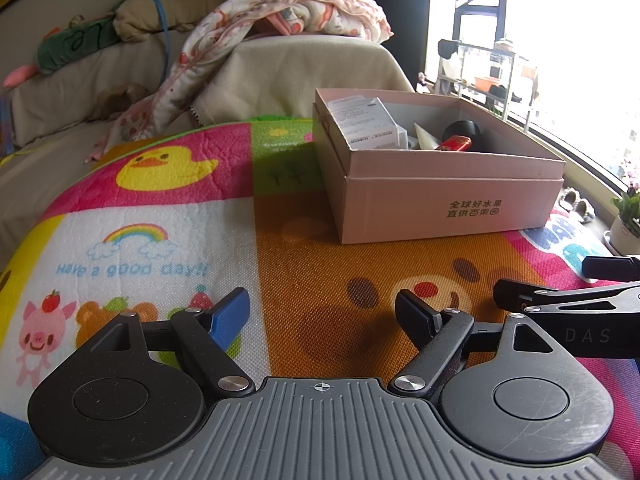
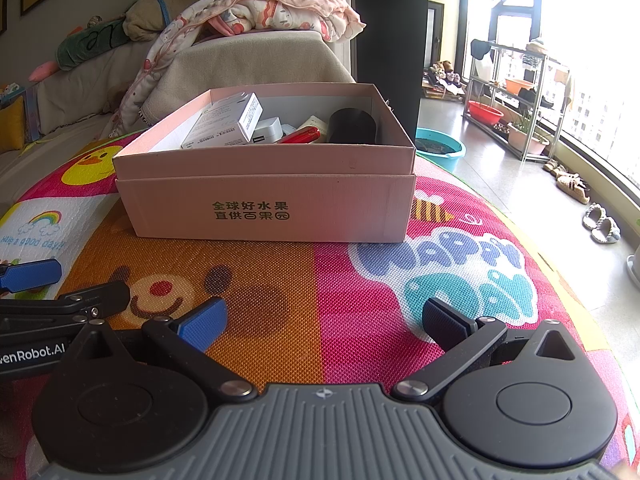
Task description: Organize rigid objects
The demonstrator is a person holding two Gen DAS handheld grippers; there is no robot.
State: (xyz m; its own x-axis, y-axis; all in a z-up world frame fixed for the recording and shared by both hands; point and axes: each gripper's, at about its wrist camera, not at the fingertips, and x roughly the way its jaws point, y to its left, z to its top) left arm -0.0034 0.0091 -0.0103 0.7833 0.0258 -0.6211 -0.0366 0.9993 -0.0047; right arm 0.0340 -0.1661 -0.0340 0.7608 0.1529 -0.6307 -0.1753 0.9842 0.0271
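Note:
A pink cardboard box [image 1: 448, 200] [image 2: 272, 204] with green Chinese print stands on the colourful play mat [image 1: 320, 272] [image 2: 360, 280]. Inside it lie a white carton [image 1: 368, 122] [image 2: 224, 122], a white charger [image 2: 267, 130], a red cylinder [image 1: 454, 145] [image 2: 300, 136] and a black round object [image 1: 460, 130] [image 2: 352, 126]. My left gripper [image 1: 324, 312] is open and empty, low over the mat in front of the box. My right gripper [image 2: 324, 322] is open and empty, beside it on the right, also in front of the box. Each gripper shows at the edge of the other's view.
A beige sofa [image 1: 280, 76] [image 2: 240, 64] with a patterned blanket [image 1: 288, 12] and plush toys stands behind the mat. To the right are tiled floor, a teal basin [image 2: 440, 150], a metal rack [image 2: 516, 92], slippers [image 2: 602, 224] and a potted plant [image 1: 626, 216] by the windows.

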